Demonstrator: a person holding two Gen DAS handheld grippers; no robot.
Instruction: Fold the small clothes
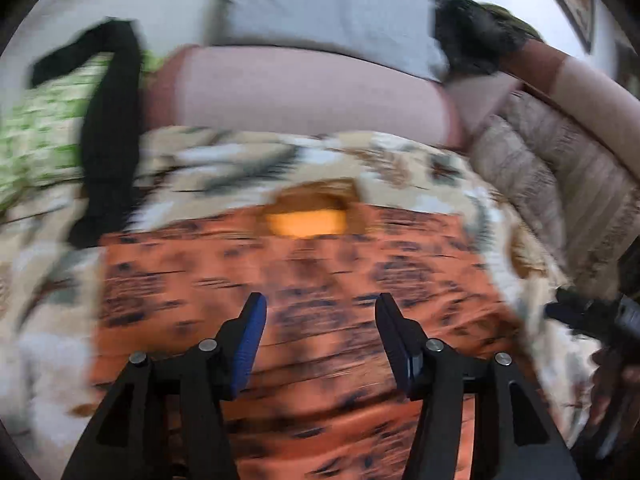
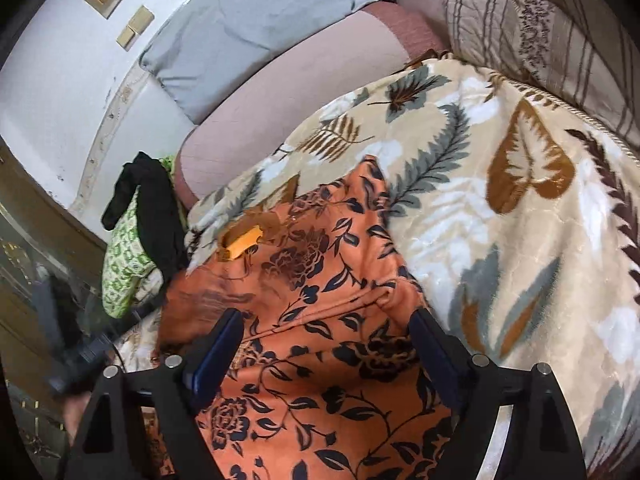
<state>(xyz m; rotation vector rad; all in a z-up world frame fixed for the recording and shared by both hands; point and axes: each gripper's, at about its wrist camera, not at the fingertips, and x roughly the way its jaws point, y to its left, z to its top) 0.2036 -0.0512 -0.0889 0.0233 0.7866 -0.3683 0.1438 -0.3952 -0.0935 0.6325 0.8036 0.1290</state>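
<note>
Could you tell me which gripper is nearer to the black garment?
Left, probably. The left gripper hangs open over the orange garment, the black garment at its left; the right gripper sits further right.

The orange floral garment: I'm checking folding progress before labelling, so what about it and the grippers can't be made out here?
- Orange floral garment: near edge cut off by the right wrist frame; motion blur smears its print in the left wrist view.
- Yellow label: text unreadable, blurred.
- Black garment: its type unclear, bunched over the green patterned cloth.
- Left gripper and right gripper: open, but contact with the fabric is unclear.
</note>
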